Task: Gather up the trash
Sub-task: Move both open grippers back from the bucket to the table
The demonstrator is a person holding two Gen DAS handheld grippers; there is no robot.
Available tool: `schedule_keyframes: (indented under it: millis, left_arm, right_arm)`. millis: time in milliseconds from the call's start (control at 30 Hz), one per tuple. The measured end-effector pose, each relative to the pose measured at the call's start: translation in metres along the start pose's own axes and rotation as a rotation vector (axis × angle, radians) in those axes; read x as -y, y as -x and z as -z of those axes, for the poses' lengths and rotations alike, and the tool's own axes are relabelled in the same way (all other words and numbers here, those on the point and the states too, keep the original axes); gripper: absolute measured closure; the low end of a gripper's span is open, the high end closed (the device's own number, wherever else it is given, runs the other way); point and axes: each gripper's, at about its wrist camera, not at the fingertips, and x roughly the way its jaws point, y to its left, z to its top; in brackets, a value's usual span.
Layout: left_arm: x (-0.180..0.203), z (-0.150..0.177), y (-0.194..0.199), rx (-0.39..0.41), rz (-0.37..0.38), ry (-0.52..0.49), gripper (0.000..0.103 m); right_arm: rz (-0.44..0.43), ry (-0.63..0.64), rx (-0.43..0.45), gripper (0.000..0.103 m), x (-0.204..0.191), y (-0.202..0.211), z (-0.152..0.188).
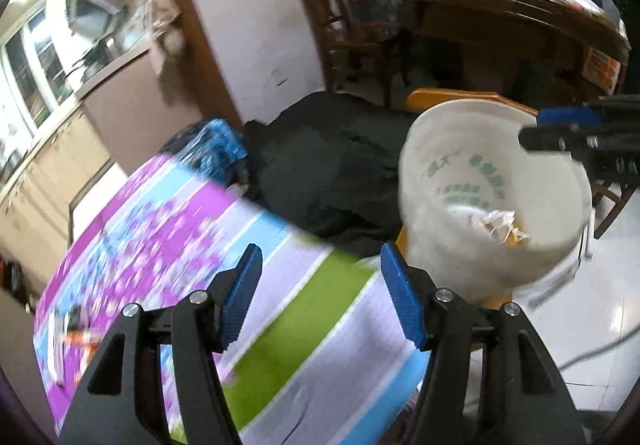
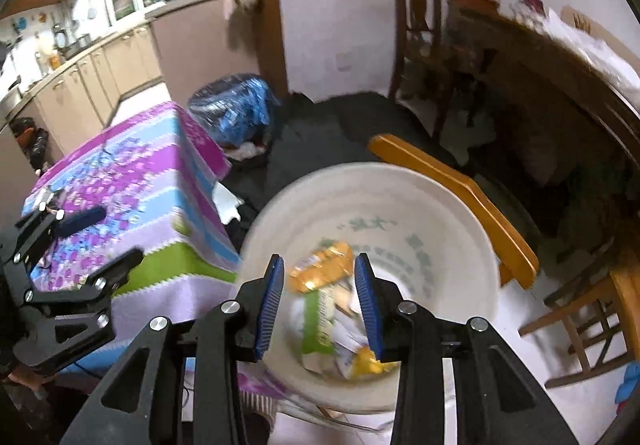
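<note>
A white plastic bucket (image 2: 440,205) with green print stands beside the table and holds crumpled wrappers. A yellow and green wrapper (image 2: 324,285) lies in it, below and between the open jaws of my right gripper (image 2: 320,297), which hovers over the bucket mouth; I cannot tell if the pads touch the wrapper. In the left wrist view the bucket (image 1: 480,181) is at the right with white paper scraps (image 1: 496,225) inside. My left gripper (image 1: 320,293) is open and empty over the table's striped cloth (image 1: 280,325). The right gripper's tip (image 1: 560,129) shows at the bucket's far rim.
The table with the purple, blue and green cloth (image 2: 132,181) is at the left. A blue plastic bag (image 2: 236,109) and a dark cloth (image 2: 320,133) lie on the floor behind. A wooden chair back (image 2: 460,185) stands next to the bucket, a cluttered wooden table (image 2: 560,65) at the right.
</note>
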Motion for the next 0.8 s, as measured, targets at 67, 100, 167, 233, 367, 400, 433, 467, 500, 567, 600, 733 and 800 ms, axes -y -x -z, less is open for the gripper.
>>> schedule_keyframes:
  millis: [67, 100, 167, 233, 367, 400, 433, 467, 500, 567, 600, 733, 800]
  left_arm:
    - [-0.021, 0.020, 0.009, -0.015, -0.020, 0.043, 0.044]
    - [-0.037, 0.033, 0.015, -0.026, -0.041, 0.079, 0.044]
    - [-0.068, 0.060, 0.026, -0.047, -0.078, 0.159, 0.044]
    - [-0.096, 0.084, 0.037, -0.064, -0.114, 0.224, 0.044]
    - [-0.162, 0.138, 0.064, -0.090, -0.242, 0.365, 0.040]
    - [-0.174, 0.147, 0.069, -0.096, -0.269, 0.392, 0.040]
    - [-0.190, 0.158, 0.075, -0.105, -0.302, 0.424, 0.039]
    - [-0.209, 0.173, 0.082, -0.118, -0.341, 0.460, 0.039]
    - [-0.220, 0.181, 0.085, -0.125, -0.360, 0.478, 0.039]
    - [-0.247, 0.202, 0.094, -0.147, -0.414, 0.533, 0.038]
    - [-0.259, 0.212, 0.098, -0.156, -0.432, 0.559, 0.038]
    - [-0.289, 0.237, 0.110, -0.156, -0.456, 0.633, 0.036]
    - [-0.296, 0.244, 0.114, -0.148, -0.452, 0.659, 0.035]
  right_arm:
    - [-0.037, 0.020, 0.004, 0.061, -0.021, -0.003, 0.001]
    - [-0.071, 0.036, -0.003, 0.060, -0.036, -0.008, 0.003]
    - [-0.128, 0.070, -0.028, 0.059, -0.064, -0.020, 0.008]
    - [-0.173, 0.096, -0.055, 0.058, -0.089, -0.031, 0.014]
    - [-0.310, 0.182, -0.102, 0.053, -0.169, -0.055, 0.030]
    - [-0.334, 0.205, -0.103, 0.051, -0.184, -0.056, 0.034]
    - [-0.381, 0.249, -0.100, 0.049, -0.208, -0.058, 0.037]
    - [-0.417, 0.282, -0.094, 0.043, -0.224, -0.058, 0.040]
    - [-0.464, 0.330, -0.080, 0.034, -0.244, -0.057, 0.042]
    - [-0.545, 0.442, -0.042, 0.025, -0.281, -0.052, 0.044]
    - [-0.592, 0.503, -0.015, 0.021, -0.299, -0.048, 0.045]
    - [-0.671, 0.751, 0.061, 0.013, -0.366, -0.043, 0.041]
    - [-0.672, 0.838, 0.076, 0.012, -0.386, -0.045, 0.035]
